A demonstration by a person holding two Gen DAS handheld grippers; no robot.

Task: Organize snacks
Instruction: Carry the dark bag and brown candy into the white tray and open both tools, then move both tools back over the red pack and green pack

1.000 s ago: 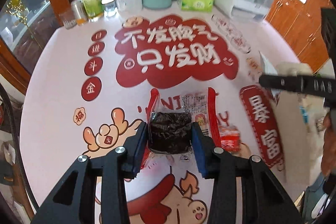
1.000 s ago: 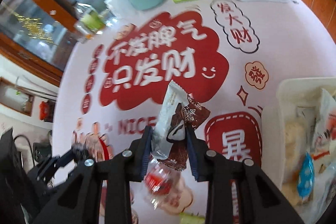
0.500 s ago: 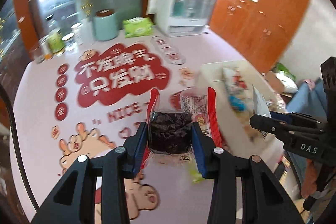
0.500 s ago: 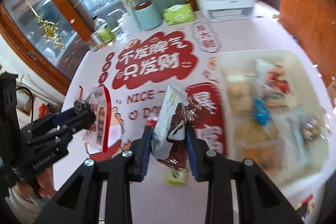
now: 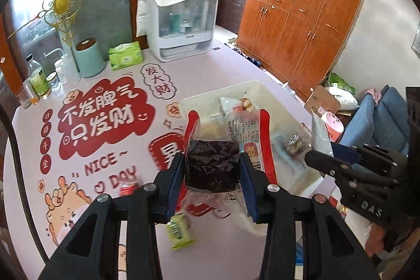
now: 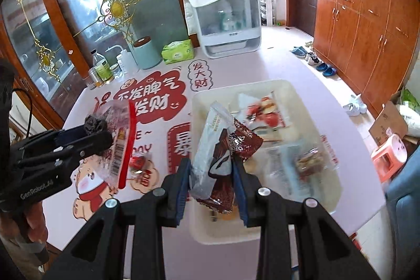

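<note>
My left gripper [image 5: 212, 176] is shut on a clear red-edged packet of dark dried fruit [image 5: 212, 164], held above the table beside the white tray [image 5: 252, 88]. It also shows in the right wrist view [image 6: 78, 141] with the packet [image 6: 115, 138]. My right gripper [image 6: 211, 181] is shut on a white and brown snack packet [image 6: 215, 148], held over the near part of the tray [image 6: 207, 96], which holds several snack packets. In the left wrist view the right gripper [image 5: 315, 158] shows at the right.
A small green sweet packet [image 5: 178, 228] and a red wrapped sweet [image 5: 127, 186] lie on the table. At the back stand a white cabinet box [image 5: 181, 25], a green tissue pack [image 5: 126, 58], a teal canister [image 5: 89, 57] and bottles [image 5: 39, 80].
Both grippers have lifted and swung right with their packets, from low over the table's middle to above and beside the tray. The tray came into full view.
</note>
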